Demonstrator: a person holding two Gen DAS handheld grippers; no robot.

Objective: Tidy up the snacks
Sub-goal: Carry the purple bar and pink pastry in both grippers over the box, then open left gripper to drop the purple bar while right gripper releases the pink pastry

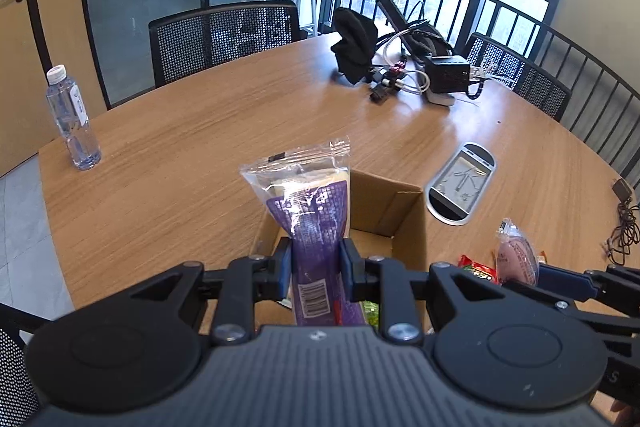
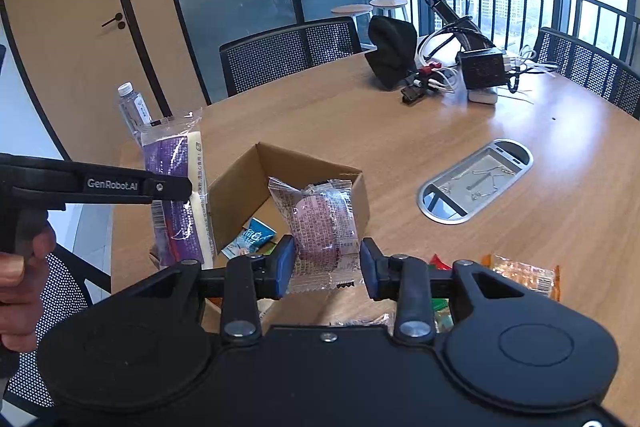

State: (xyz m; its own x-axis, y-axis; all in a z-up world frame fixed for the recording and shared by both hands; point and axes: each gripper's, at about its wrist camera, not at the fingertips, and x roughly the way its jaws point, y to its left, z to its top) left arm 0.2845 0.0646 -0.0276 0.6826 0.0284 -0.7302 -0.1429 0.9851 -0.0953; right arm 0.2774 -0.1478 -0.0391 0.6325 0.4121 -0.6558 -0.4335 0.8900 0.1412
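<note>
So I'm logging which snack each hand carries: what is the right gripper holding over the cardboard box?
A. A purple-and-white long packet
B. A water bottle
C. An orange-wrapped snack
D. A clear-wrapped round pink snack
D: in the right wrist view the right gripper is shut on the round pink snack in clear wrap, above the cardboard box; the purple packet sits in the left gripper.
</note>
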